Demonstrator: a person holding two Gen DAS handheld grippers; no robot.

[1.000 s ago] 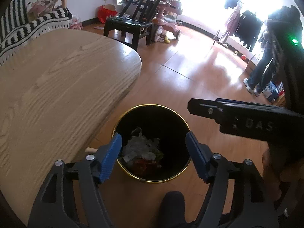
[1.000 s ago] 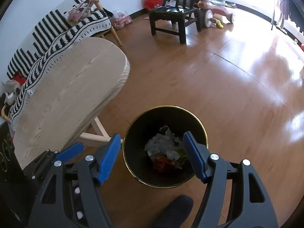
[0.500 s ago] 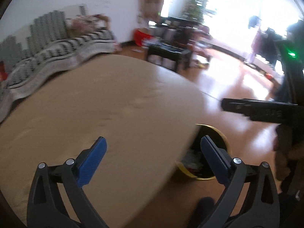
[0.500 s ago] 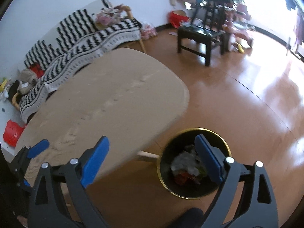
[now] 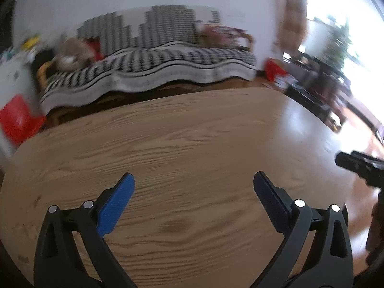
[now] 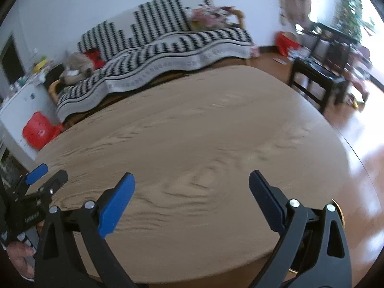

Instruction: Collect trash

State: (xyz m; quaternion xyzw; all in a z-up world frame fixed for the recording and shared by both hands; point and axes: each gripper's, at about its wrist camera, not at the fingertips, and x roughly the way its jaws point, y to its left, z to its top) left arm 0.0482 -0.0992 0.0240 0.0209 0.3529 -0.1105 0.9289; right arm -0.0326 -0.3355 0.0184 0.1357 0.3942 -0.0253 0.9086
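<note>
Facing table [image 5: 192,144] now, both grippers' jaws just widened, empty.

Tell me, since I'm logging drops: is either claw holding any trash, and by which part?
Nothing is held. The left claw and right claw have just been opening; both gape empty above the wooden table.

Left gripper [image 5: 194,184] tilted downward, blue pads [image 5: 115,206] spread wide, nothing between them; jaws just been opening. Right gripper [image 6: 192,183] tilted downward likewise, pads [image 6: 116,204] wide apart and empty, jaws also just been opening. Left hand [image 6: 20,258] grips its handle, seen at lower left of right wrist view.
</note>
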